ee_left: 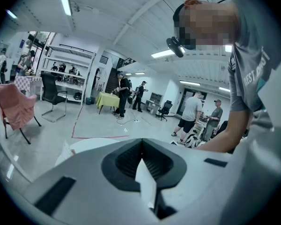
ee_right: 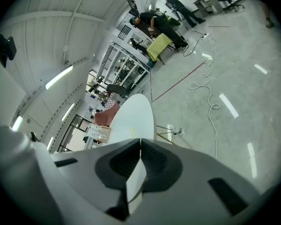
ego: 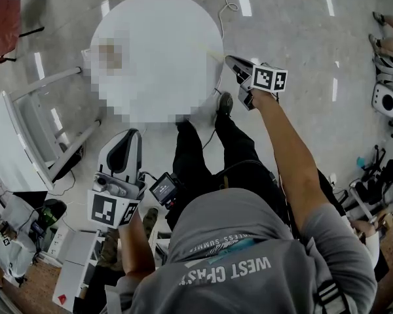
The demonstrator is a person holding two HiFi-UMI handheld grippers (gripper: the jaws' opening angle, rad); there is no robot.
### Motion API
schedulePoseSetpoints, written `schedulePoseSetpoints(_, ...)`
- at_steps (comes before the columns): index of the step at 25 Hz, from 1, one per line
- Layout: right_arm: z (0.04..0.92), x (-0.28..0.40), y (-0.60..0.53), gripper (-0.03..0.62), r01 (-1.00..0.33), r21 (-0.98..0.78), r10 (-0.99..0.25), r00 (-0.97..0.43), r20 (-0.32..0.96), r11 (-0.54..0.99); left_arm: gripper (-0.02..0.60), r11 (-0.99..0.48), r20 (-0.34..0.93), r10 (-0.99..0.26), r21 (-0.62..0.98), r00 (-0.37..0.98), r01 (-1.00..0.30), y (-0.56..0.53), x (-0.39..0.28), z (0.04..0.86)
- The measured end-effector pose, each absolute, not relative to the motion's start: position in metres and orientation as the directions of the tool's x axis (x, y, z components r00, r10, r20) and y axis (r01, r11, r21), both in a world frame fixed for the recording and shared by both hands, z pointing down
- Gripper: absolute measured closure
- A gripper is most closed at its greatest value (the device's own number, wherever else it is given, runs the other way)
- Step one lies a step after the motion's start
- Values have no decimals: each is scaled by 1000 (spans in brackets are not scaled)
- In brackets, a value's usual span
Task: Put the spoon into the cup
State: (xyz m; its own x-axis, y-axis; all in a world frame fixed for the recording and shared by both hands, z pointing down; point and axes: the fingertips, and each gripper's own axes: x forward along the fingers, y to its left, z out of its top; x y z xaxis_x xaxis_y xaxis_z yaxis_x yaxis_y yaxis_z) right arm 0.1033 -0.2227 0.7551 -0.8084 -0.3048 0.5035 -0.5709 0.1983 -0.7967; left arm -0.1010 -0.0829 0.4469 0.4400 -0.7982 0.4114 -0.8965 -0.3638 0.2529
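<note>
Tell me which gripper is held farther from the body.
The right gripper, on an arm stretched forward beside the edge of the round table; the left gripper sits close in by the person's leg.

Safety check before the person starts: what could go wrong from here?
A cable lies on the floor beside the round table, close to the person's shoe; a step might snag it. The left gripper and right gripper are both shut and empty, so a grab would likely fail unless they open first.
</note>
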Motion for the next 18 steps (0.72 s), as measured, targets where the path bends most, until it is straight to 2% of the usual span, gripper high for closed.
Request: schedulePoseSetpoints(18,710,107,-229,589,-584,-772,-343,-799,493,251,578,-349,350,-844,214,405,-912,-84,-123,428)
